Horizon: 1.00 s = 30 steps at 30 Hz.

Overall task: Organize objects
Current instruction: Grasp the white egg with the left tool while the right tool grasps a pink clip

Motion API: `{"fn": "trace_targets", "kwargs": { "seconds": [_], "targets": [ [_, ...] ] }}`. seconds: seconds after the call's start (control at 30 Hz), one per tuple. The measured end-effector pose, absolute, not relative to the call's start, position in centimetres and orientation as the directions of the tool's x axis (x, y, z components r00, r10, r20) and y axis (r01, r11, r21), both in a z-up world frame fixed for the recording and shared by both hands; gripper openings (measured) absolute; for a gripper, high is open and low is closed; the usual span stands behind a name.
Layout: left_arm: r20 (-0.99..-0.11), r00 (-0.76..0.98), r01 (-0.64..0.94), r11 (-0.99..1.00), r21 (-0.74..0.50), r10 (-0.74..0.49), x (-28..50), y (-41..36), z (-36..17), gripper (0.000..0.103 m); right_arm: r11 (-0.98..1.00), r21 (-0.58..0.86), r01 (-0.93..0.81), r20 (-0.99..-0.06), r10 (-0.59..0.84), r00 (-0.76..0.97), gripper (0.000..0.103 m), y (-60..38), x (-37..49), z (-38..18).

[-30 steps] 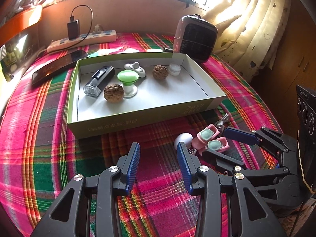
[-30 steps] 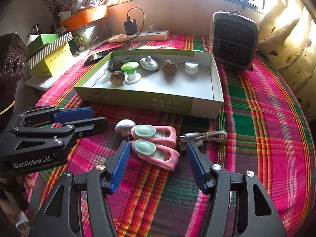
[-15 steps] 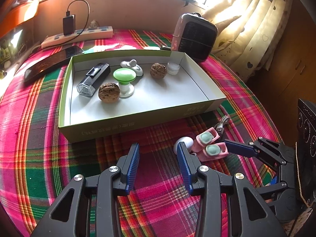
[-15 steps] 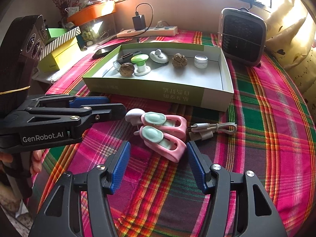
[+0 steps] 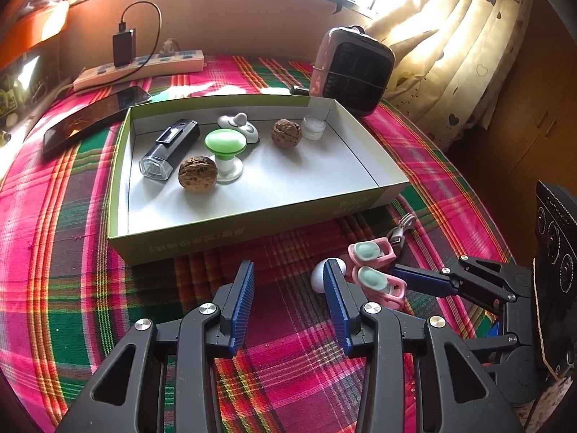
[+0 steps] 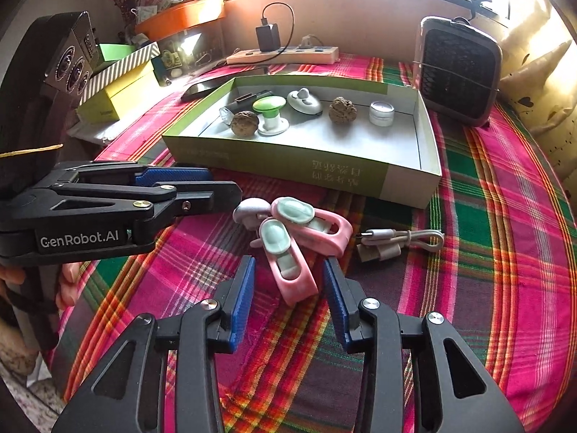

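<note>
A green-sided open box [image 5: 252,231] [image 6: 288,162] on the plaid cloth holds two walnuts [image 5: 197,178] [image 5: 286,133], a green-capped knob [image 5: 225,144], a black device [image 5: 169,148], a white clip [image 5: 238,124] and a small jar [image 5: 313,127]. In front of it lie two pink holders with mint pads [image 6: 288,263] [image 6: 310,220] [image 5: 375,281], a white mushroom-shaped piece [image 6: 250,211] [image 5: 321,276] and a coiled cable [image 6: 396,241]. My right gripper [image 6: 288,281] is open, its fingers around the nearer pink holder. My left gripper [image 5: 288,281] [image 6: 223,187] is open and empty, just left of the pile.
A small heater [image 5: 351,68] [image 6: 458,72] stands behind the box's right end. A power strip with charger [image 5: 140,66] and a dark phone [image 5: 93,117] lie at the back left. Stacked boxes [image 6: 122,86] sit at the left table edge. Curtains [image 5: 450,54] hang right.
My right gripper has moved forward, so its fingers now flank the nearer pink holder, which has turned lengthwise. The left gripper has drifted slightly; the box looks nearer.
</note>
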<state>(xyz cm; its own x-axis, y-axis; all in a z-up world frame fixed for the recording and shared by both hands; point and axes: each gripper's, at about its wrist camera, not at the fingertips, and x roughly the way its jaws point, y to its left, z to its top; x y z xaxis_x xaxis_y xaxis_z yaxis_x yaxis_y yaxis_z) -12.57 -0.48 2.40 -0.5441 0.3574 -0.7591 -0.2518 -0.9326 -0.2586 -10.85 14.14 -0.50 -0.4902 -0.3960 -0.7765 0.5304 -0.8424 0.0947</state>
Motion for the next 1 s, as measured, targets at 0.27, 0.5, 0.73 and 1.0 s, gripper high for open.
{"fn": "trace_targets", "kwargs": {
  "seconds": [0.27, 0.5, 0.73, 1.0],
  "targets": [
    [-0.758, -0.534, -0.271, -0.925, -0.267, 0.375, -12.6, 0.2, 2.4, 0.038, -0.852, 0.07, 0.519, -0.773, -0.375, -0.511, 0.018, 14.7, -10.8, -0.6],
    [-0.765, -0.517, -0.296, -0.919, -0.26, 0.384, -12.7, 1.3, 2.2, 0.038, -0.886, 0.059, 0.461, -0.765, -0.337, -0.548, 0.018, 16.2, -11.2, -0.4],
    [-0.776, -0.494, -0.323, -0.912, -0.255, 0.392, -12.9, 2.7, 1.8, 0.038, -0.9, 0.068, 0.431, -0.759, -0.327, -0.562, 0.018, 17.4, -11.2, -0.1],
    [-0.783, -0.499, -0.317, -0.92, -0.232, 0.37, -13.2, 3.2, 1.6, 0.038, -0.895, 0.085, 0.437, -0.76, -0.342, -0.553, 0.018, 17.5, -11.2, -0.2]
  ]
}}
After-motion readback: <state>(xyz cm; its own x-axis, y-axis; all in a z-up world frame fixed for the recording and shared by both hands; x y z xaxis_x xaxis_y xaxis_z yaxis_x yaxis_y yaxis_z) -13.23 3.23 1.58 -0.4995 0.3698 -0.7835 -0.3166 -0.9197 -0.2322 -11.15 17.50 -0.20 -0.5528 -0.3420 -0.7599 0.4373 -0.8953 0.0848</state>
